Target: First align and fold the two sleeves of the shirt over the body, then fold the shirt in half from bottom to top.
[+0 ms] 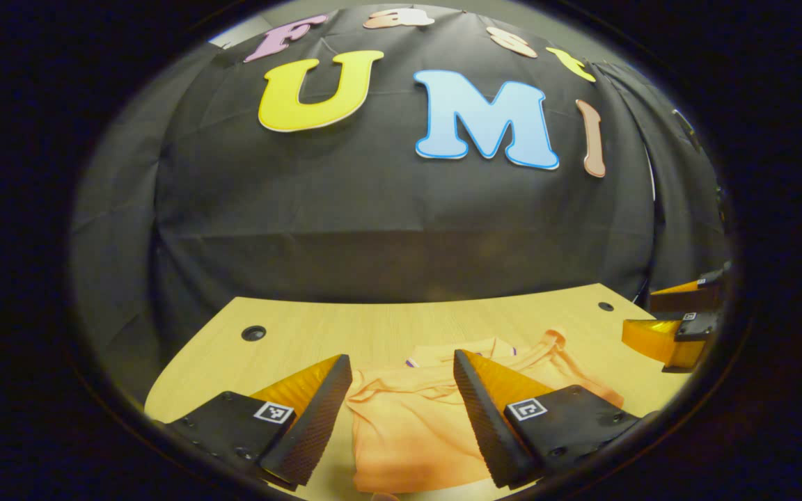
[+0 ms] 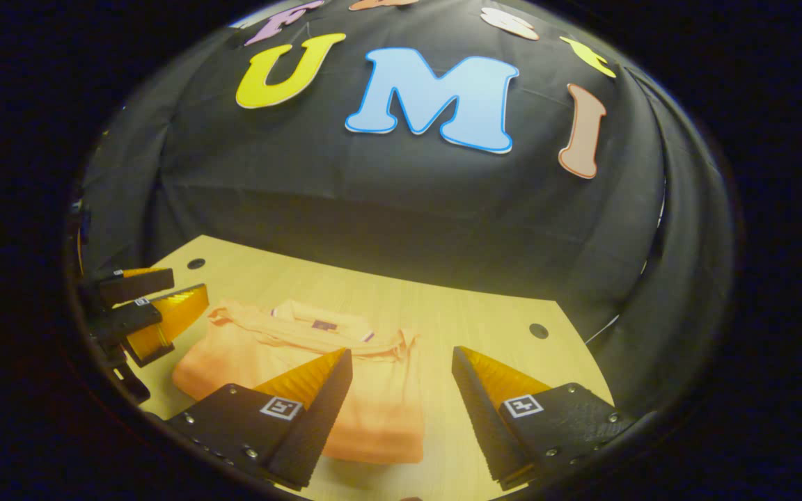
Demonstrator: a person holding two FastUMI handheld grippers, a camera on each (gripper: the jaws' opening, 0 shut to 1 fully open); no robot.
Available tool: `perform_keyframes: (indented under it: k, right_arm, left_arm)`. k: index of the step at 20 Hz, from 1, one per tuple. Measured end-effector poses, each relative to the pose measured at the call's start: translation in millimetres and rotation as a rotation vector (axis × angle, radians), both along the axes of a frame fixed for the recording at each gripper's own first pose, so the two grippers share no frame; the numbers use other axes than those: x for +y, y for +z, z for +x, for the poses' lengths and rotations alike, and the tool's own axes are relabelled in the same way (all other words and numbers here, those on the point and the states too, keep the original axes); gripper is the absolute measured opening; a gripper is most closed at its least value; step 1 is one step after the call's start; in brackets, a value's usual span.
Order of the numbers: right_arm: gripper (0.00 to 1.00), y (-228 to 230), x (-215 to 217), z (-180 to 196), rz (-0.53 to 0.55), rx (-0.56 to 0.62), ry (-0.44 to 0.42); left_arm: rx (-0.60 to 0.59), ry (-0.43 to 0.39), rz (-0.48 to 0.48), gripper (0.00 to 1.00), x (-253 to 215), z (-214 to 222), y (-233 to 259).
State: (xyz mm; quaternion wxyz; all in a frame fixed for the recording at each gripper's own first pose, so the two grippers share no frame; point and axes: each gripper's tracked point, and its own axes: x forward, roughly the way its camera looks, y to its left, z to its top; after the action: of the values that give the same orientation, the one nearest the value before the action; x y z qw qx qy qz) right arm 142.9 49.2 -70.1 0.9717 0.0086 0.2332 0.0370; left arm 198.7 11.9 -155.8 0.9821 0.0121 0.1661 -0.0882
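Lying folded on the table (image 2: 443,306), the shirt (image 2: 373,390) looks finished (sleeves tucked, hem up); both grippers, left (image 1: 401,410) and right (image 2: 401,410), hang open above it, needing only withdrawal.

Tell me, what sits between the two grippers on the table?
The orange shirt, folded, lies on the table between the left gripper and right gripper, as the right gripper view shows.
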Motion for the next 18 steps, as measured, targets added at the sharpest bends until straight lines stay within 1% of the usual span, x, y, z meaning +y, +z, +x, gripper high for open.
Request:
perform_keyframes:
  k: [2,3,5,10,11,14,18]
  right_arm:
    - [0.89,13.9,-5.7,-14.5,0.017,-0.034,-0.017]
    - [0.88,20.1,-8.4,-22.5,0.017,-0.050,-0.023]
    - [0.89,32.4,-14.9,-36.0,0.011,-0.086,-0.029]
    - [0.89,59.4,-32.5,-66.8,-0.023,-0.177,-0.014]
    - [0.88,63.5,-34.9,-73.0,-0.023,-0.191,-0.007]
    - [0.89,68.0,-44.1,-94.6,-0.027,-0.216,0.003]
    - [0.89,77.2,-48.6,-115.5,-0.006,-0.253,0.004]
  left_arm:
    - [-0.022,-0.001,-0.013,0.95,-6.3,-14.8,14.4]
    - [-0.033,0.001,-0.017,0.95,-7.8,-22.2,21.0]
    - [-0.054,0.012,-0.020,0.95,-10.0,-37.0,33.4]
    - [-0.093,0.067,-0.048,0.94,-11.2,-78.0,60.2]
    - [-0.098,0.079,-0.055,0.95,-11.9,-86.9,65.8]
    - [-0.126,0.111,-0.064,0.95,-15.4,-113.0,83.0]
    - [-0.182,0.124,-0.037,0.94,-20.2,-143.9,112.3]
